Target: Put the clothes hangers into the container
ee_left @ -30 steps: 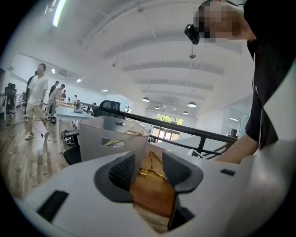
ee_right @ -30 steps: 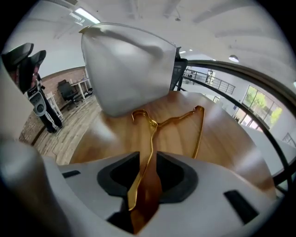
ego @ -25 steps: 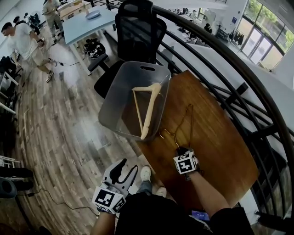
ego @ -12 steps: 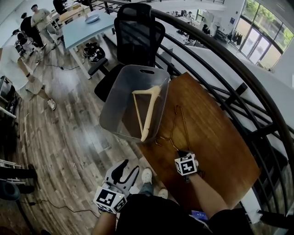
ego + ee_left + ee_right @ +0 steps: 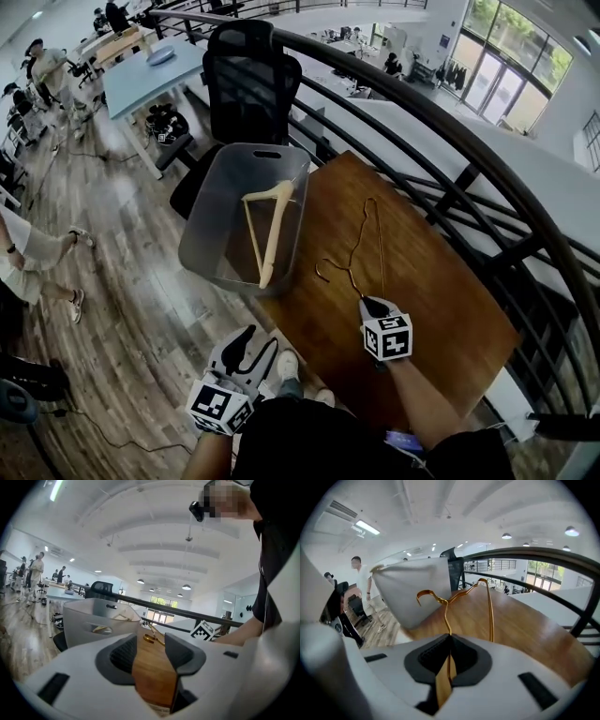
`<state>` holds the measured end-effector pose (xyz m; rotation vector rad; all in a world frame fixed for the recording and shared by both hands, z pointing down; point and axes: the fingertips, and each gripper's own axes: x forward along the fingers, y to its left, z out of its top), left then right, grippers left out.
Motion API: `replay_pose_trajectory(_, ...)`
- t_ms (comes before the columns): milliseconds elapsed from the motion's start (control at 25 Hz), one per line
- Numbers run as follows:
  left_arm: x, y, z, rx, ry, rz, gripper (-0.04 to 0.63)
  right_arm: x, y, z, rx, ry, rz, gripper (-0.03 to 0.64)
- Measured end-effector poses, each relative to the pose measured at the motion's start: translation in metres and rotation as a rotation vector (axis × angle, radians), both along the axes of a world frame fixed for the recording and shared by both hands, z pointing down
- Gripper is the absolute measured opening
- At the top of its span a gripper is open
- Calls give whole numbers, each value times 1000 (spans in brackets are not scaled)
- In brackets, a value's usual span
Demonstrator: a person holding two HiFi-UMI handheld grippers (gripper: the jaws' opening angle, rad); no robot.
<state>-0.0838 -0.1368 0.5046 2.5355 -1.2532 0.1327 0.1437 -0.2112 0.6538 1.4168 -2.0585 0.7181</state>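
Observation:
A gold wire hanger [image 5: 380, 253] hangs tilted above the wooden table [image 5: 431, 291], its hook [image 5: 425, 594] toward the container. My right gripper [image 5: 368, 305] has just been closing and is shut on the hanger's lower wire [image 5: 446, 616], which is pinched between the pads. A grey plastic container [image 5: 202, 211] stands at the table's left end with a wooden hanger [image 5: 277, 234] inside. My left gripper [image 5: 251, 342] is open and holds nothing, low beside the table's near left corner. Between its jaws in the left gripper view [image 5: 151, 651] I see the table end and the gold hook [image 5: 151, 639].
A black railing [image 5: 450, 141] curves round the far side of the table. A black office chair [image 5: 248, 84] stands behind the container. Wooden floor [image 5: 122, 281] lies to the left, with people walking far off.
My right gripper has closed on the gold hanger and lifted it off the table. The left gripper has shifted slightly. People on the floor have moved on.

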Motion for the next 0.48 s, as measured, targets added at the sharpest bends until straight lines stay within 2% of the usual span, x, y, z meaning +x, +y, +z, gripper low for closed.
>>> replay_pose_trajectory(240, 20, -3, -12, 41, 19, 49, 192, 18, -11, -73, 151, -83, 33, 8)
replay_pose_trajectory(480, 25, -14, -25, 85, 26, 67, 192, 5, -27, -146, 264, -98, -22, 8)
